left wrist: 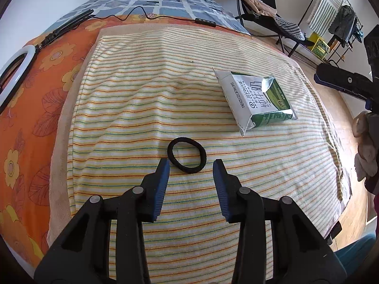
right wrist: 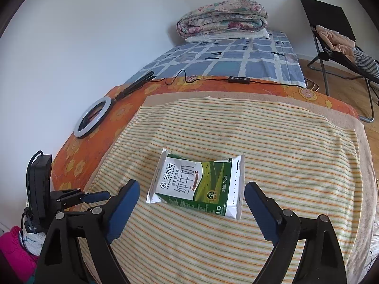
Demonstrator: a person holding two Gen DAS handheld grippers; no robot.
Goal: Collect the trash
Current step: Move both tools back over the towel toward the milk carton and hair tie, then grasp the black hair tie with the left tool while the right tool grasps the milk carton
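Note:
A flattened green-and-white milk carton [right wrist: 196,184] lies on the striped towel [right wrist: 284,153] covering the bed. My right gripper [right wrist: 192,185] hovers over it, open. Its blue pads [right wrist: 123,203] stand on either side of the carton's near end without touching it. In the left wrist view the same carton [left wrist: 255,99] lies to the right, and a black hair tie [left wrist: 187,170] rests on the towel [left wrist: 142,118]. My left gripper [left wrist: 191,165] is open with its tips just short of the hair tie and nothing between the pads.
A ring light [right wrist: 92,117] on a folded stand and a cable with an inline remote [right wrist: 238,79] lie on the orange floral sheet behind the towel. A folded quilt [right wrist: 222,17] sits at the bed's head. A black folding chair [right wrist: 331,35] stands on the wooden floor to the right.

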